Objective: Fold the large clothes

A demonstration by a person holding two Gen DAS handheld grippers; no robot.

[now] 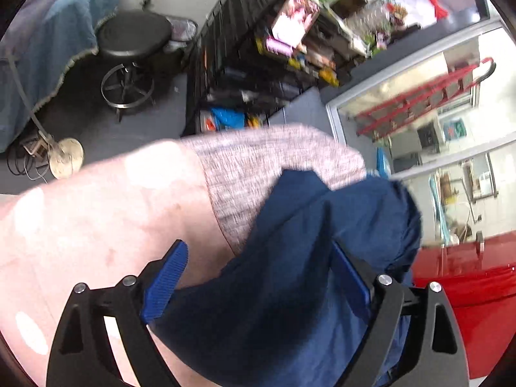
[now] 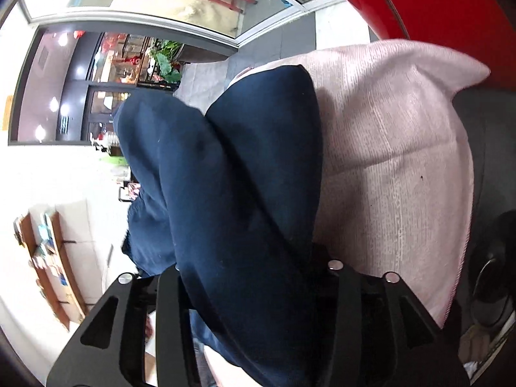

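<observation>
left hand-held gripper point(image 1: 258, 277) spread wide, navy garment point(image 1: 290, 274) draped loose between its pads, likely just let go. right hand-held gripper point(image 2: 245, 290) part-spread, grip unclear. garment lies over pink cloth point(image 2: 393, 167).

- One navy blue garment point(image 1: 290, 290), draped across both views.
- One pale pink cloth point(image 2: 387, 161) under it, a single piece.
- Two grippers: the left gripper point(image 1: 258, 277) and the right gripper point(image 2: 245, 274).
- Two blue pads point(image 1: 166, 277) on the left one.
- One black round stool point(image 1: 133, 37).
- One red ladder point(image 1: 419, 96) behind glass.
</observation>
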